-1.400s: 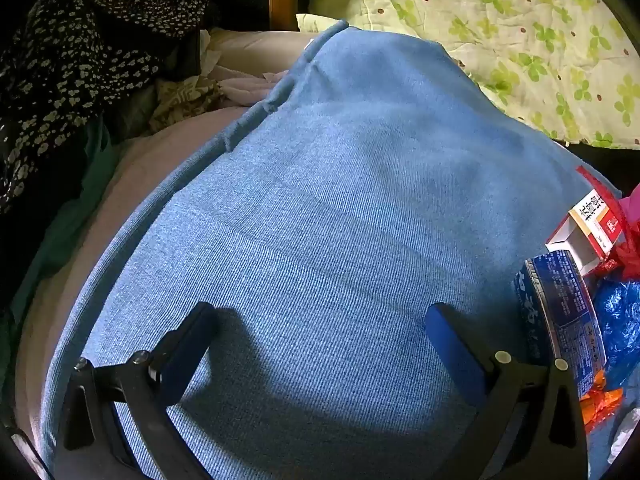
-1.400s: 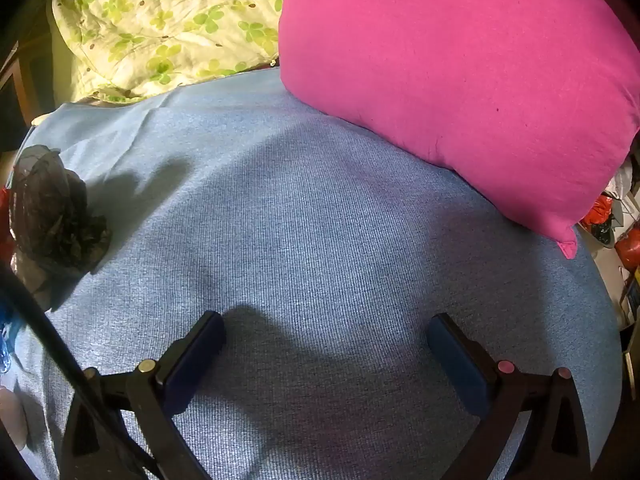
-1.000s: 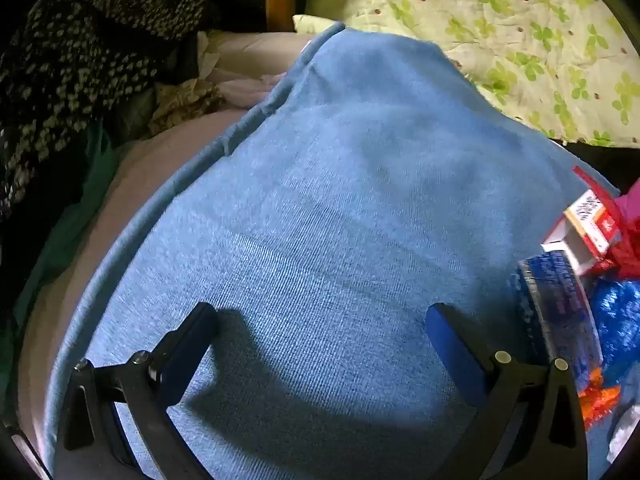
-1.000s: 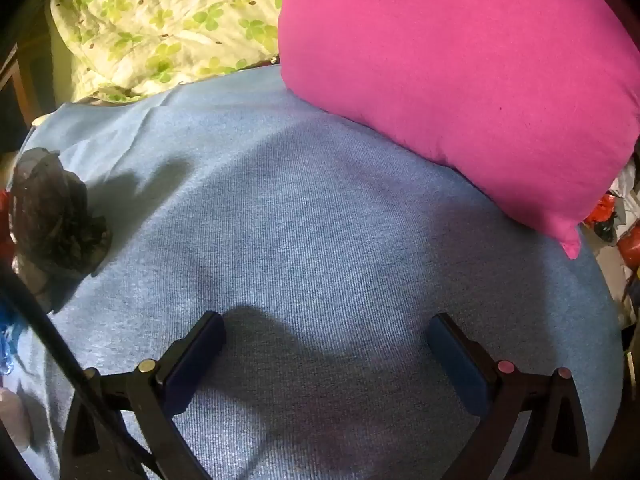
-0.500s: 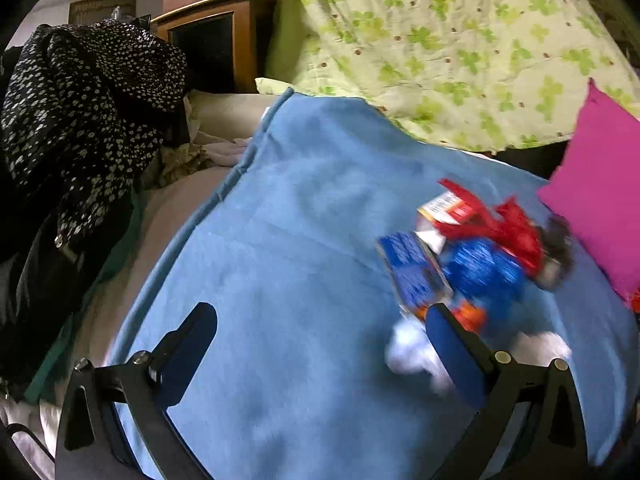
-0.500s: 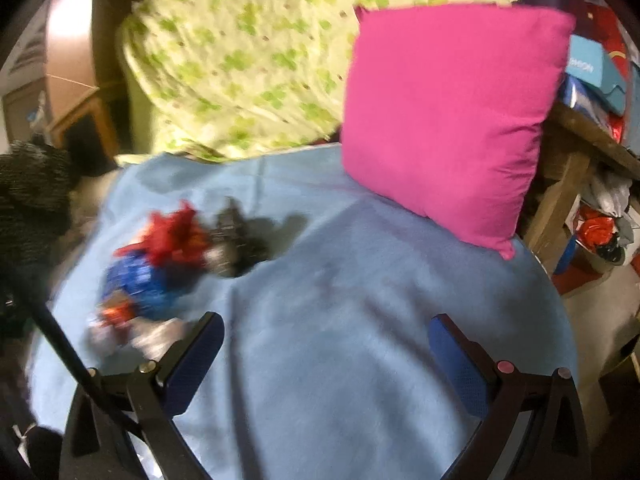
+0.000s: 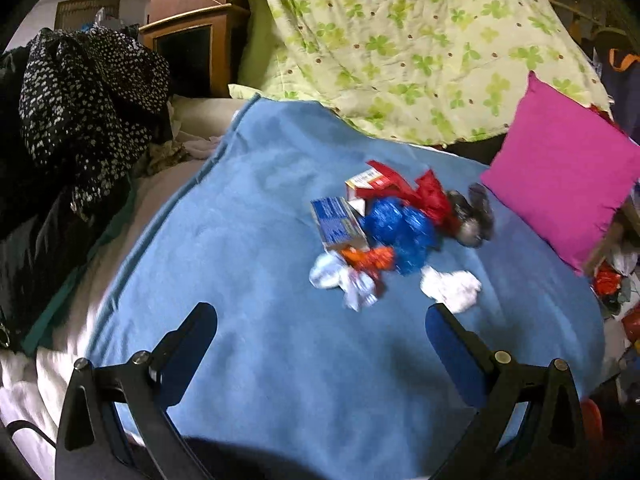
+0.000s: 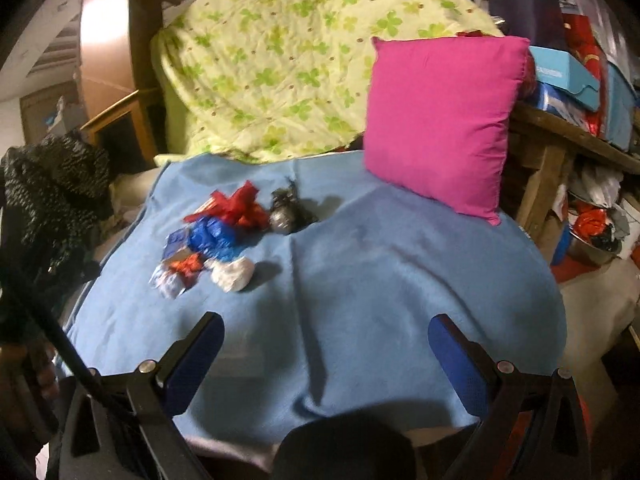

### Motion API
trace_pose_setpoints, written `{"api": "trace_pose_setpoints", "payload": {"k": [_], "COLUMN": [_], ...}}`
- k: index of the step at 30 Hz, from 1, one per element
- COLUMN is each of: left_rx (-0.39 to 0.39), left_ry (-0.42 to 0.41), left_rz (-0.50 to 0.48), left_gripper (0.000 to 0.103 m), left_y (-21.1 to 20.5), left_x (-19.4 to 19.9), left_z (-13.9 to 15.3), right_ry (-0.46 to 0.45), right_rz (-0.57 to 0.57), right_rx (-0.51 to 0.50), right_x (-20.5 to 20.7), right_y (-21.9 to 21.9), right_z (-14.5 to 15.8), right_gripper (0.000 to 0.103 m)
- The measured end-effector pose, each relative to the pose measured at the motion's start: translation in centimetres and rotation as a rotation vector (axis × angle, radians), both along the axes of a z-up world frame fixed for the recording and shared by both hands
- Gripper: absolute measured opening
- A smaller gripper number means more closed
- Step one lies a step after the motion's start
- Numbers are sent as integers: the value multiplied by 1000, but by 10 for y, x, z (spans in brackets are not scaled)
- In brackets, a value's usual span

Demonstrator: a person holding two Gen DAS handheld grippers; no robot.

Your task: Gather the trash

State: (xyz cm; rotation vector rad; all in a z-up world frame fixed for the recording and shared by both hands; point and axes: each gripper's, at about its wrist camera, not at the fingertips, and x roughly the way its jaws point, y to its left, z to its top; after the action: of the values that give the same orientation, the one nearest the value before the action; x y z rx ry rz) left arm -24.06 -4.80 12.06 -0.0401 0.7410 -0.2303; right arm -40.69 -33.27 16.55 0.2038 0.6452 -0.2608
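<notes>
A pile of trash lies on the blue blanket (image 7: 256, 360): a blue carton (image 7: 338, 224), a red-and-white box (image 7: 370, 180), a crumpled blue wrapper (image 7: 400, 228), a red wrapper (image 7: 432, 198), an orange wrapper (image 7: 368, 258), white tissue wads (image 7: 450, 286) and a dark crumpled bag (image 7: 472, 216). The pile also shows in the right wrist view (image 8: 224, 236). My left gripper (image 7: 320, 332) is open and empty, well short of the pile. My right gripper (image 8: 326, 340) is open and empty over bare blanket (image 8: 380, 272), to the right of the pile.
A pink pillow (image 7: 560, 184) leans at the blanket's right side. A green floral quilt (image 7: 400, 48) is heaped behind. Dark spotted clothes (image 7: 88, 92) pile at the left. A wooden table with boxes (image 8: 568, 80) stands at the right, with a metal bowl (image 8: 592, 244) below.
Both grippers have pulled back and up from close over the blanket. The whole trash pile, pillow and quilt have come into view. Both stayed open.
</notes>
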Motion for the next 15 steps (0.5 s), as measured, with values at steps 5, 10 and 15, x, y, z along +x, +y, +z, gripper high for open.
{"api": "trace_pose_setpoints", "payload": {"k": [5, 10, 15], "left_rx": [6, 17, 15], "left_ry": [18, 26, 32], "left_rz": [-24, -24, -29], "left_gripper": [103, 103, 103], "left_y": [-7, -8, -10], "left_x": [-16, -19, -20], "left_z": [-7, -10, -8], "right_ry": [4, 17, 20], "right_rz": [34, 50, 45], "right_rx": [-2, -2, -11], "right_x": [1, 4, 5], "right_y": [12, 20, 25], "right_z": [-4, -5, -6], "right_gripper": [103, 103, 103]}}
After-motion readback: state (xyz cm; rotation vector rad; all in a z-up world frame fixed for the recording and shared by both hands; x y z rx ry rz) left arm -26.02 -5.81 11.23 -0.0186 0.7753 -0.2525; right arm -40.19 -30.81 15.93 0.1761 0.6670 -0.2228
